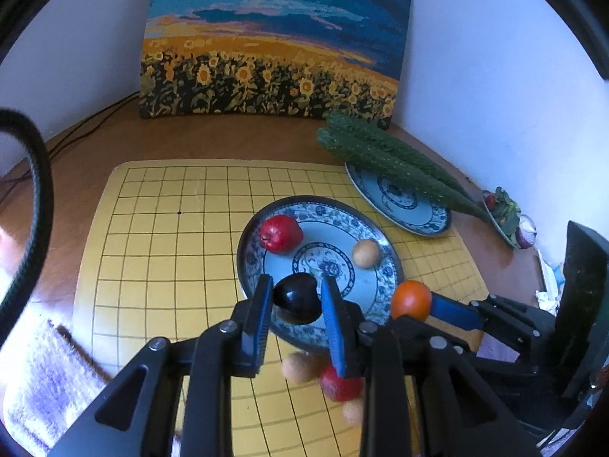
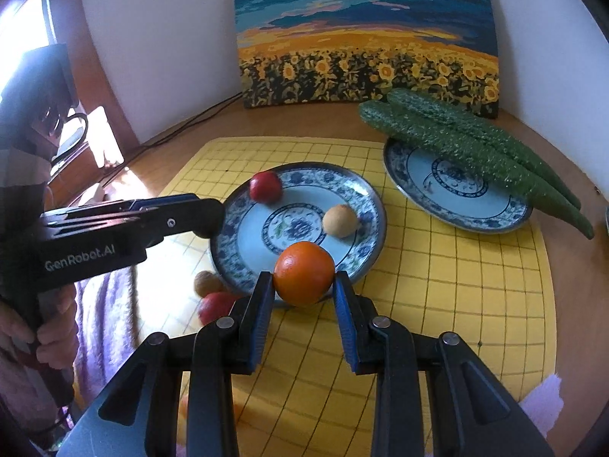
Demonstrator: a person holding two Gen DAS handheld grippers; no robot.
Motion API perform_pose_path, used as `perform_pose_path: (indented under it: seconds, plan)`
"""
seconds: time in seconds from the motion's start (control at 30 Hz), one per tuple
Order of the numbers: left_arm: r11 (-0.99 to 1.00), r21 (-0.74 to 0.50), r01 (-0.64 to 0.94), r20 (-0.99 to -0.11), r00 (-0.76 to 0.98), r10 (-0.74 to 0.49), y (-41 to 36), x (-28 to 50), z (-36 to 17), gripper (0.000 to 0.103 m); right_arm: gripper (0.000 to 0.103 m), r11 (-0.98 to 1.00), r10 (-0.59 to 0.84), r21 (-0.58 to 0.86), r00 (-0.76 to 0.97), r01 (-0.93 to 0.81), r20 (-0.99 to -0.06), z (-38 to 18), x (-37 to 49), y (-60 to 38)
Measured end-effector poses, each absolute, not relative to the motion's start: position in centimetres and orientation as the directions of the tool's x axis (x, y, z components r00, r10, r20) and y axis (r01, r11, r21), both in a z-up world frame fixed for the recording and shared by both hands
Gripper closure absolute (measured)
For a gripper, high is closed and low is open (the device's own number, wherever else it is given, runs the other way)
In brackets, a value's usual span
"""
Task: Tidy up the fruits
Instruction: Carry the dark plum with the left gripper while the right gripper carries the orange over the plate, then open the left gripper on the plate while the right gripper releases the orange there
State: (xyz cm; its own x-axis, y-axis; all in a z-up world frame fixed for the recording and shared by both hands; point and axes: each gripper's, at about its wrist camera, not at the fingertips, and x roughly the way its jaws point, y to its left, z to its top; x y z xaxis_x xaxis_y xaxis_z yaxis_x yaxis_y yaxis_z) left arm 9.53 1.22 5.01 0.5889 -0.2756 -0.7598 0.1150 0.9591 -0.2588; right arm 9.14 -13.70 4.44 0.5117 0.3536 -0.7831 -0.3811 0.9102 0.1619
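My left gripper (image 1: 296, 297) is shut on a dark plum (image 1: 297, 302), held over the near rim of the blue-patterned plate (image 1: 377, 285). On that plate lie a red apple (image 1: 281, 233) and a tan round fruit (image 1: 366, 253). My right gripper (image 2: 304, 285) is shut on an orange (image 2: 303, 273) at the plate's (image 2: 365, 228) near edge; the orange (image 1: 412, 300) also shows at right in the left wrist view. Off the plate, on the yellow grid mat (image 1: 160, 236), lie a tan fruit (image 1: 302, 367) and a red fruit (image 1: 338, 384).
A second patterned plate (image 2: 495, 213) at the back right carries two long cucumbers (image 2: 468, 148). A sunflower painting (image 2: 365, 38) leans on the wall behind. A purple cloth (image 2: 102, 327) lies at the mat's left, and a small dish of vegetables (image 1: 508, 217) sits far right.
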Motion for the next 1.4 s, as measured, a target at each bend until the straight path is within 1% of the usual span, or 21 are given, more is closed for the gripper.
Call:
perform_pose_path:
  seconds: [0.37, 0.5, 0.6, 0.77, 0.87, 1.27, 1.33, 1.4]
  plan:
    - [0.971, -0.198, 0.132, -0.762, 0.602, -0.238, 0.2, 11.8, 3.7, 0.076, 0.070, 0.915, 0.335, 0.144, 0.511, -0.377, -0.792, 3.3, 11.3, -13.6]
    - [0.978, -0.154, 0.142, -0.759, 0.617, -0.209, -0.3, 11.9, 3.4, 0.076, 0.070, 0.915, 0.333, 0.144, 0.503, -0.378, -0.798, 2.7, 11.6, -13.5]
    - [0.985, -0.097, 0.144, -0.751, 0.639, -0.167, -0.8, 11.9, 3.2, 0.076, 0.070, 0.917, 0.328, 0.138, 0.507, -0.375, -0.797, 2.6, 11.9, -13.3]
    - [0.983, -0.083, 0.164, -0.744, 0.646, -0.171, -1.3, 11.9, 2.8, 0.076, 0.070, 0.918, 0.325, 0.133, 0.516, -0.374, -0.792, 2.6, 12.3, -13.3]
    - [0.986, -0.051, 0.161, -0.741, 0.655, -0.146, -1.6, 11.9, 2.6, 0.076, 0.070, 0.920, 0.316, 0.120, 0.528, -0.372, -0.788, 2.6, 12.5, -13.4]
    - [0.984, -0.094, 0.154, -0.759, 0.628, -0.171, -1.2, 12.3, 2.0, 0.075, 0.070, 0.920, 0.318, 0.121, 0.529, -0.374, -0.787, 2.2, 12.8, -13.4]
    - [0.983, -0.103, 0.149, -0.766, 0.619, -0.174, -1.1, 12.3, 2.0, 0.072, 0.070, 0.920, 0.314, 0.116, 0.527, -0.374, -0.790, 2.2, 12.8, -13.4]
    - [0.982, -0.120, 0.143, -0.774, 0.606, -0.182, -1.0, 12.4, 2.1, 0.065, 0.070, 0.920, 0.310, 0.111, 0.524, -0.376, -0.793, 2.2, 12.7, -13.2]
